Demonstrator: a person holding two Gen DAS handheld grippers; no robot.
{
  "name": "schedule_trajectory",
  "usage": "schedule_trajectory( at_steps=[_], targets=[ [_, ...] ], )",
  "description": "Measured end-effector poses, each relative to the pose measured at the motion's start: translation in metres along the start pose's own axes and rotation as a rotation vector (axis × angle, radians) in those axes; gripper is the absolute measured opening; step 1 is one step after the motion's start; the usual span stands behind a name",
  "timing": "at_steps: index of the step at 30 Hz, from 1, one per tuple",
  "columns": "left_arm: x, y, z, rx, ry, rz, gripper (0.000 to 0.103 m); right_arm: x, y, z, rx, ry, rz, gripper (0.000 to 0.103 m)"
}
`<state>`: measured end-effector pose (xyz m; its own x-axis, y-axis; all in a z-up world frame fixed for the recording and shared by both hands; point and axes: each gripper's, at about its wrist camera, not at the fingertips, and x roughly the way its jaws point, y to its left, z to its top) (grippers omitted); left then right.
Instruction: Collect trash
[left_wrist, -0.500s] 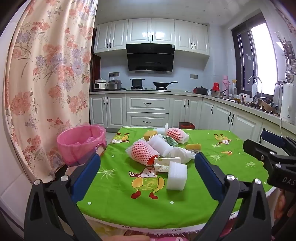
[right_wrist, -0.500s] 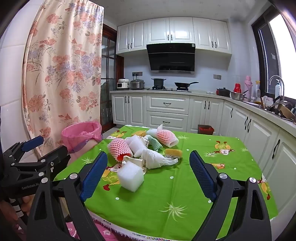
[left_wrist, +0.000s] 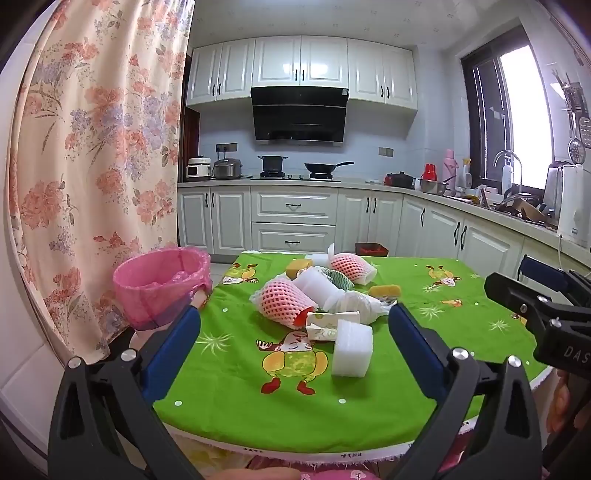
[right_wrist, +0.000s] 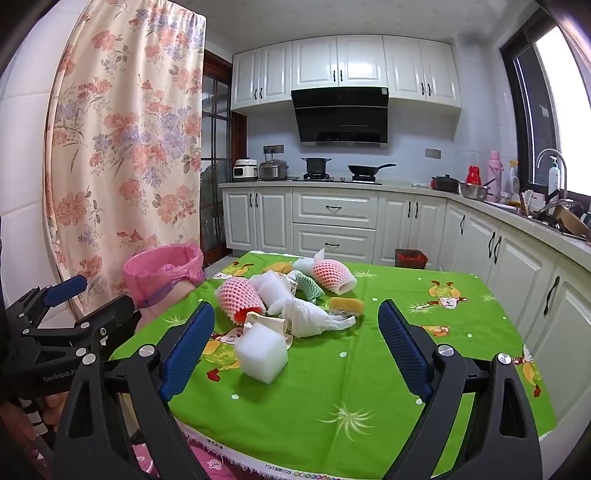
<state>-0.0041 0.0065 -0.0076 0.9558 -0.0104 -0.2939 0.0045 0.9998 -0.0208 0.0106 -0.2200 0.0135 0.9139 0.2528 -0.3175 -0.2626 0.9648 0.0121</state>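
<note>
Nothing moved; both claws (left_wrist: 295, 336) (right_wrist: 295, 339) released; two pink foam nets (left_wrist: 284, 302), two yellow sponges (left_wrist: 384, 290)

A floral curtain (left_wrist: 92, 166) hangs at left. White cabinets (left_wrist: 295, 218) line the far wall beneath a black range hood (left_wrist: 299, 114). A wok (left_wrist: 325, 168) and a pot (left_wrist: 272, 164) sit on the stove.

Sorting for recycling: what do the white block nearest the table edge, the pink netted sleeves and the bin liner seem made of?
White block: likely soft packing foam, matte, finely pitted. Pink netted sleeves: foam fruit netting, by the open diamond mesh. Bin liner: thin pink plastic film, translucent and crinkled at the rim.
</note>
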Motion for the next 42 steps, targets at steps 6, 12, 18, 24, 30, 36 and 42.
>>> schedule_trajectory(
  at_steps=[6,12,18,24,30,36,42],
  targets=[
    [0.002,-0.002,0.005,-0.010,0.005,-0.013,0.099,0.001,-0.003,-0.004,0.005,0.003,0.005,0.085],
    [-0.001,-0.005,0.009,-0.007,-0.001,-0.014,0.099,0.008,-0.001,-0.009,-0.003,0.014,0.001,0.085],
    [-0.001,-0.006,0.007,-0.004,0.008,-0.016,0.099,0.009,0.001,-0.011,-0.006,0.016,0.002,0.085],
    [-0.001,-0.006,0.008,-0.006,0.011,-0.015,0.099,0.011,0.000,-0.011,0.008,0.026,0.002,0.085],
    [-0.001,-0.006,0.008,-0.007,0.011,-0.015,0.099,0.012,-0.003,-0.013,0.017,0.026,0.005,0.085],
    [-0.001,-0.006,0.008,-0.007,0.011,-0.015,0.099,0.012,-0.003,-0.014,0.019,0.028,0.006,0.085],
    [0.000,-0.007,0.004,-0.011,0.019,-0.012,0.099,0.013,-0.004,-0.013,0.022,0.027,0.003,0.085]
  ],
)
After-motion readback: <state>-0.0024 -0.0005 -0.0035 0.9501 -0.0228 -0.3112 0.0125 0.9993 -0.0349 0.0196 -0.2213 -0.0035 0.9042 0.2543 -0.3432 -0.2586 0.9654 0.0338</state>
